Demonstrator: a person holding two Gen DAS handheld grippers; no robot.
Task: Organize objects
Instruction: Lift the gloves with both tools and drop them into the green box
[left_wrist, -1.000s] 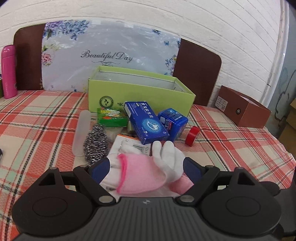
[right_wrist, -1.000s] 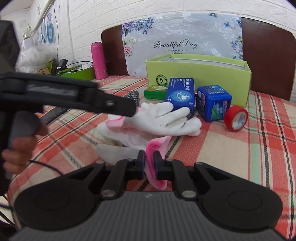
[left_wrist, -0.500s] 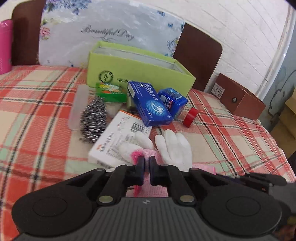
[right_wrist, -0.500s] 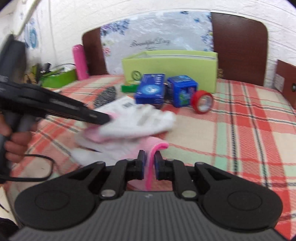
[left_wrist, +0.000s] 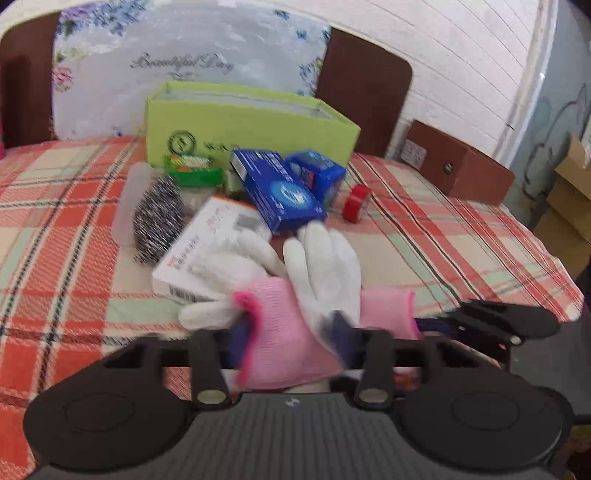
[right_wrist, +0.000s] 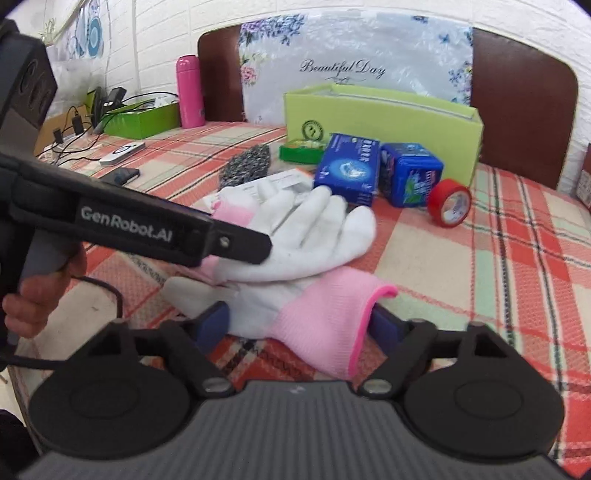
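A: Right wrist view: lower glove (right_wrist: 314, 314) seen lying on the counter (right_wrist: 517, 266), directly between the spread fingers of the right hand-held gripper (right_wrist: 301, 325). Nothing clamped.

B: Long axis?

A: Crosswise to the fingers; pink cuff (right_wrist: 343, 314) toward the right finger, white fingertips toward the left.

B: Left side?

A: Left hand-held gripper (left_wrist: 291, 332) noted parted as well, the upper glove (left_wrist: 325, 269) draped between its fingers (left_wrist: 341, 334), cuff nearest. Grip not judged firm; frame blurred.

B: Destination?

A: Green box (right_wrist: 384, 110) is presumed, straight ahead at the far edge, well apart, beyond the blue boxes (right_wrist: 349, 168). Each glove is reckoned nearest its own gripper.
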